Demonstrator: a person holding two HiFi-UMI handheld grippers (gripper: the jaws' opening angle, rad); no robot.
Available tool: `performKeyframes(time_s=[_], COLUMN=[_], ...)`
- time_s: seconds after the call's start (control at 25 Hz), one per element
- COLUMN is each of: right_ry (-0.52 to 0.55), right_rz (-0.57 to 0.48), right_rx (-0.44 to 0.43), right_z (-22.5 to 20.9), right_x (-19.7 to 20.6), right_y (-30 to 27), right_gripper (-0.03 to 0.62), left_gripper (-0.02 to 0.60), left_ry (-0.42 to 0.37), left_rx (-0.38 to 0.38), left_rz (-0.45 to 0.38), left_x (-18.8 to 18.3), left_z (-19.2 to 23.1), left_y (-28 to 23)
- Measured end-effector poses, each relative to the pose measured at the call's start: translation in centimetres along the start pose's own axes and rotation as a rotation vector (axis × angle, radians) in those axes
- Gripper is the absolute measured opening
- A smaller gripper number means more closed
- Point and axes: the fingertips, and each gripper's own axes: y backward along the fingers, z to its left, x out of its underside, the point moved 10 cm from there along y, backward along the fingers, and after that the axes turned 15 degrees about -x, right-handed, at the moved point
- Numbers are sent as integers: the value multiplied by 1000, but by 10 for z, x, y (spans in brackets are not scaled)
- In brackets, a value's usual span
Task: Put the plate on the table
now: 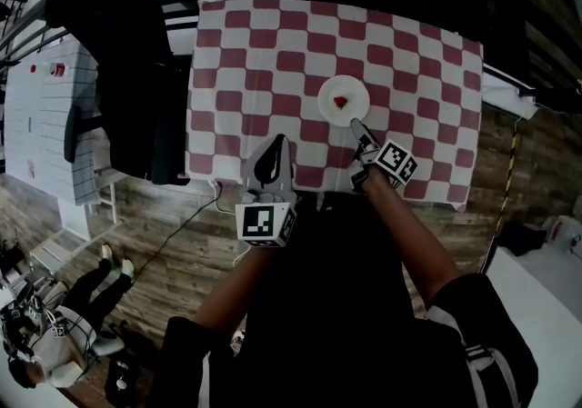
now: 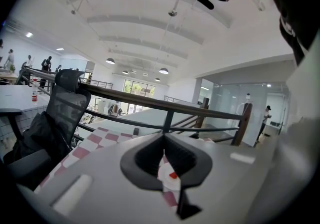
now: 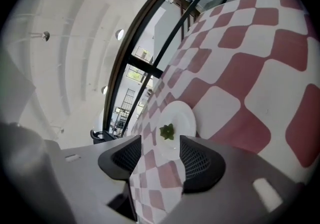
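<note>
Right gripper point(image 1: 361, 134) stretched forward, spread jaws closing on nothing, plate point(image 1: 356, 92) just beyond; left gripper point(image 1: 272, 146) pressed together, drawn back

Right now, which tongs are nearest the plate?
The right tongs: tips at the plate's near rim, jaws apart and closing, nothing held between them. The left tongs sit shut, farther back at the table's near edge.

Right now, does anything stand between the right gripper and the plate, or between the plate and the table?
Nothing visible does. The white plate already sits on the checkered table. The right gripper is just off the plate's near rim, its jaws apart and closing slightly with nothing between them.
</note>
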Motion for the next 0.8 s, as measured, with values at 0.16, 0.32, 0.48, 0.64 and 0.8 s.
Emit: performKeyframes(time_s=[0.16,0.32,0.48,0.64,0.8], right_ry=[4,62,164,274,362], right_rz=[-33,-79,-105,-107,-122], right_rx=[-52,-88,-148,-181,-182], right_z=[30,71,111,144,166], right_x=[10,19,24,26,30], right_y=[6,19,32,44,58], right_gripper=[203,46,-2,-2,-2], left_gripper=[8,8,8,8,8], left_ry=[7,2,2,-3,3], left_rx=[39,76,98,108,121], left_rz=[-12,-27,-39,-46,-64], left_x=[-1,-6,-12,-13,-17], left_z=[-4,-4,-3,-3,-7], left_y=[10,18,23,27,32])
